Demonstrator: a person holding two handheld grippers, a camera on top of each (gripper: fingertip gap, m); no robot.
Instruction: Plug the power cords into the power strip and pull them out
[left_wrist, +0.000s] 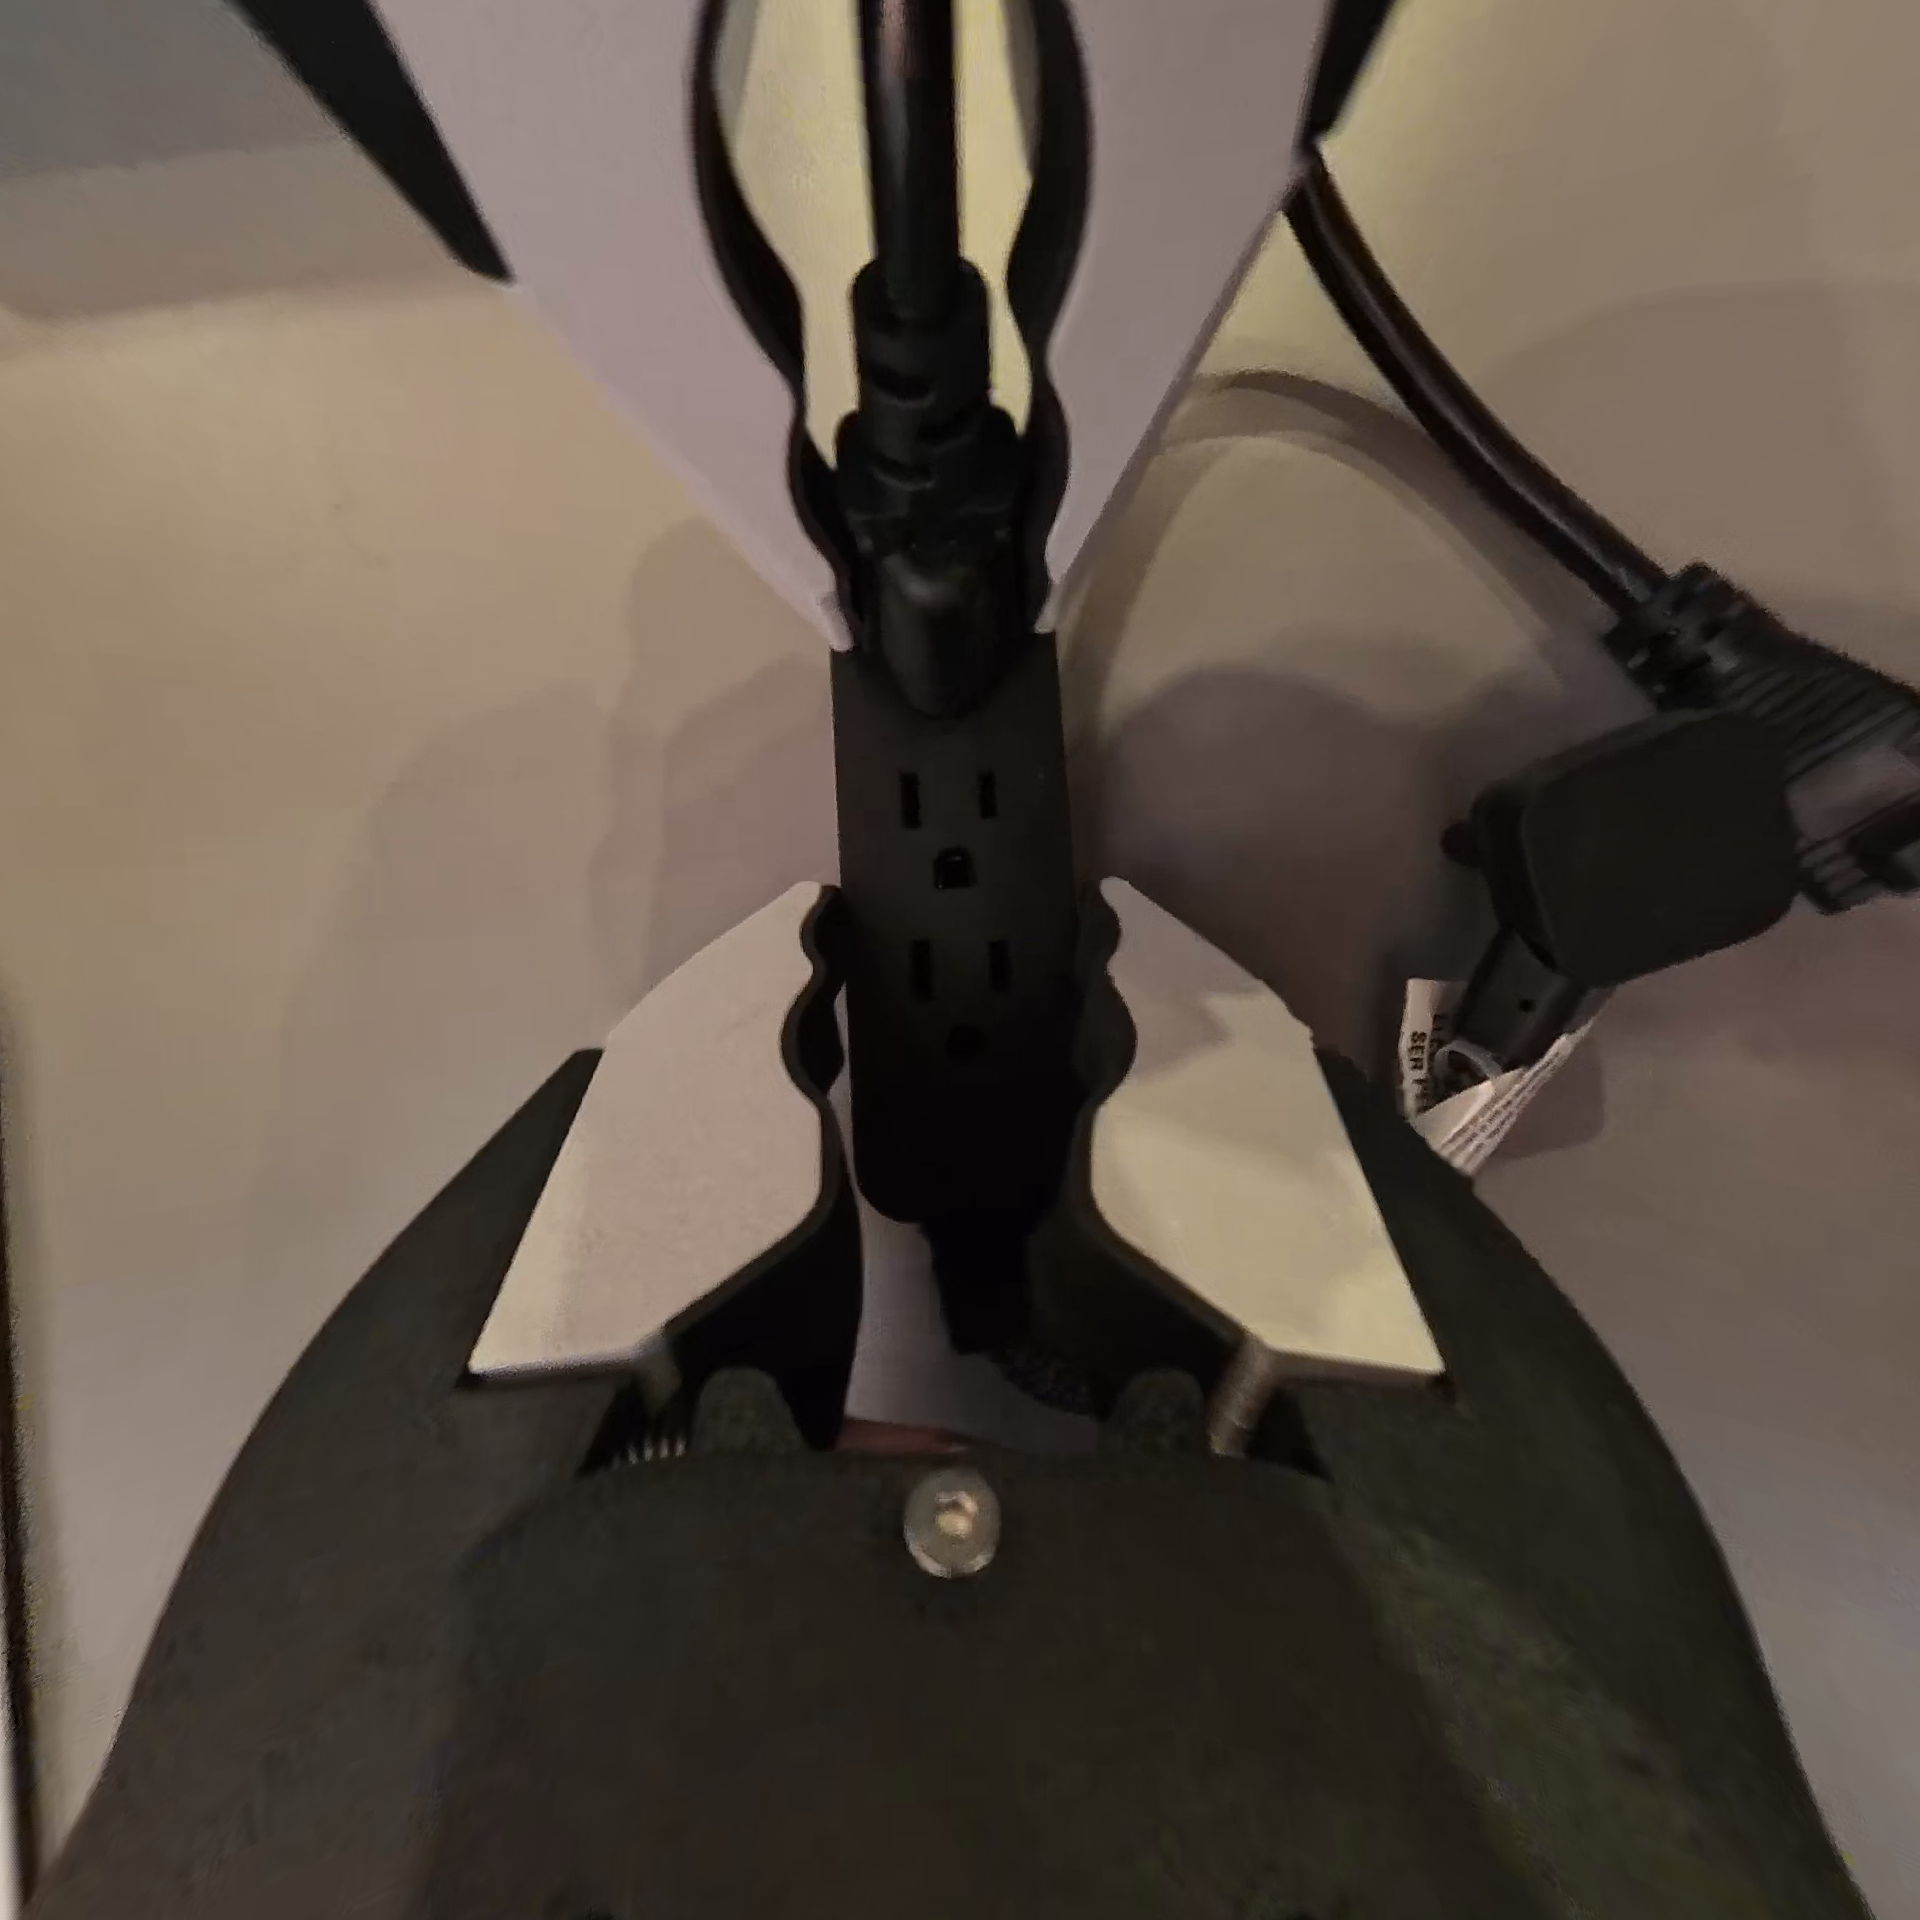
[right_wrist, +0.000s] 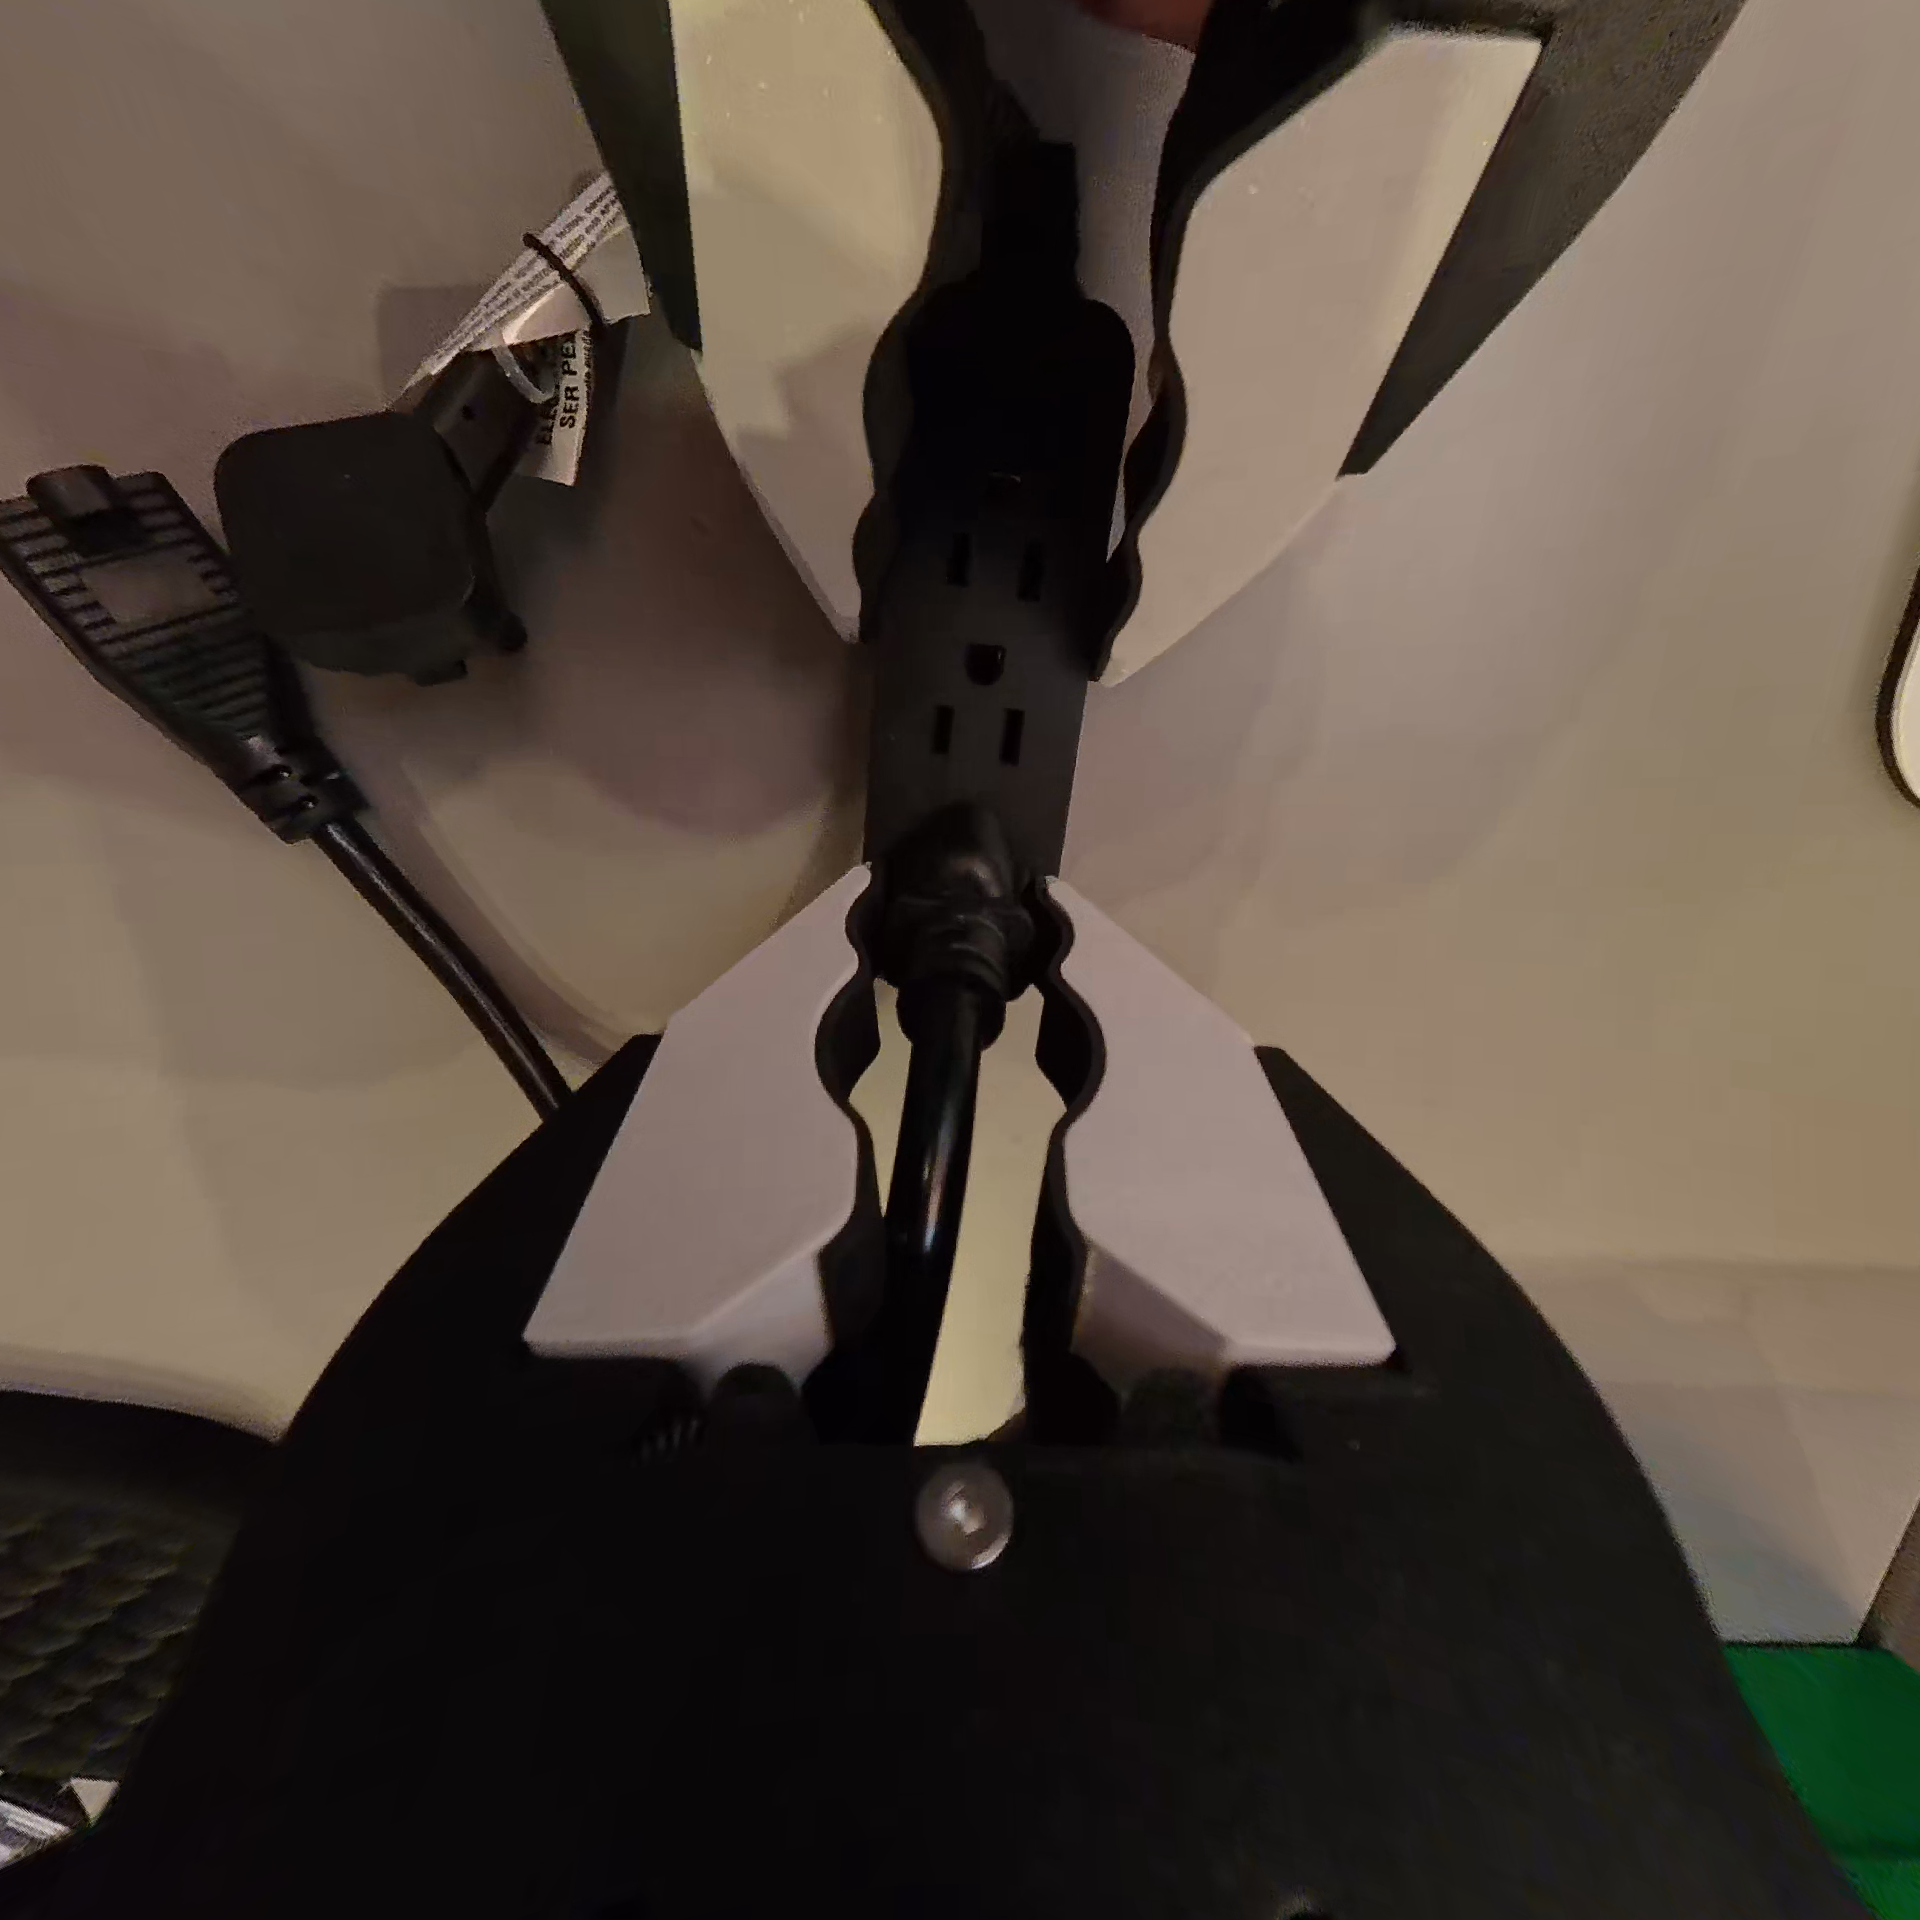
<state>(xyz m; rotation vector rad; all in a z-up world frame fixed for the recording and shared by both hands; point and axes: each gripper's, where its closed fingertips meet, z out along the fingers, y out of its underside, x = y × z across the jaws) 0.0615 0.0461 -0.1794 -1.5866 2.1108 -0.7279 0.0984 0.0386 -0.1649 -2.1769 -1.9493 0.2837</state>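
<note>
A black power strip (left_wrist: 951, 831) lies on the white table, held between both grippers. My left gripper (left_wrist: 961, 904) is shut on the strip's near end; it also shows at the top of the right wrist view (right_wrist: 987, 644). My right gripper (right_wrist: 956, 894) is shut on a black plug (right_wrist: 951, 883) at the socket on the strip's (right_wrist: 977, 665) other end, its cord (right_wrist: 930, 1143) running back between the fingers. In the left wrist view the right gripper (left_wrist: 940, 623) and its plug (left_wrist: 925, 582) are at the top. Two sockets on the strip stand free.
A second loose black plug (left_wrist: 1621, 831) with a white tag (left_wrist: 1475, 1091) lies beside the strip, next to a flat ribbed connector (left_wrist: 1766, 665) on its cord. The right wrist view shows them at the left (right_wrist: 343, 540). A green surface (right_wrist: 1818, 1766) is at the table's edge. Tip to tip, the grippers are about 4 centimetres apart.
</note>
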